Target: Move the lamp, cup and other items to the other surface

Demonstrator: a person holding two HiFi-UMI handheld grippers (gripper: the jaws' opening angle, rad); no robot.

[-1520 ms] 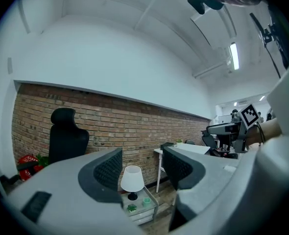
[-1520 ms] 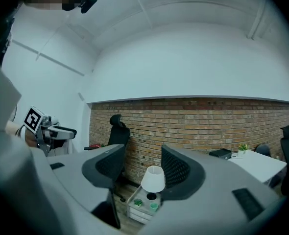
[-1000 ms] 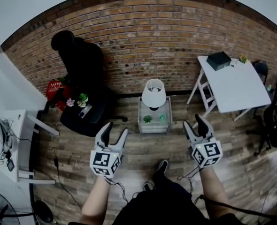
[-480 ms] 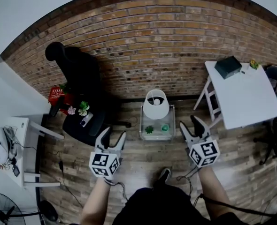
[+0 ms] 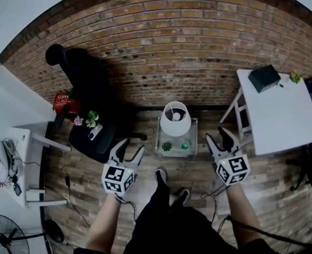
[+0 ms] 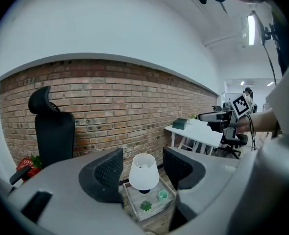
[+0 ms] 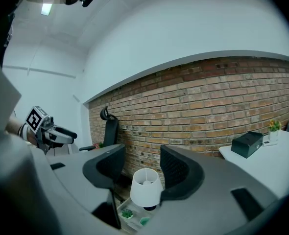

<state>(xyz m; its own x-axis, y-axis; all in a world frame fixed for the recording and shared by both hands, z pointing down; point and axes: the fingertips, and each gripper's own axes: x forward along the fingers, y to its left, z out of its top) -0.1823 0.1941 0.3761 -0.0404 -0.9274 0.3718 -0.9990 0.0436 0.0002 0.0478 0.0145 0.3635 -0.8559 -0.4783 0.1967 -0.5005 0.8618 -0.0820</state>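
Observation:
A white-shaded lamp point(image 5: 175, 119) stands on a small low table point(image 5: 160, 148) against the brick wall, with a little green plant point(image 5: 166, 146) and a green cup point(image 5: 184, 145) in front of it. My left gripper point(image 5: 128, 147) is held open, short of the low table and to its left. My right gripper point(image 5: 220, 138) is open too, off the table's right side. Both are empty. In the left gripper view the lamp point(image 6: 143, 171), plant point(image 6: 145, 206) and cup point(image 6: 162, 196) show far off between the jaws. The right gripper view frames the same lamp point(image 7: 146, 188).
A white folding table point(image 5: 283, 114) at the right carries a dark box point(image 5: 265, 78) and a small potted plant point(image 5: 294, 79). A black office chair point(image 5: 87, 107) with flowers on its seat stands left. A white desk point(image 5: 10, 163) and a fan point(image 5: 2, 239) sit far left. The person's legs point(image 5: 161, 210) are below.
The person has stepped forward, one foot now set between the grippers. Both grippers have come slightly closer to the low table and stay open.

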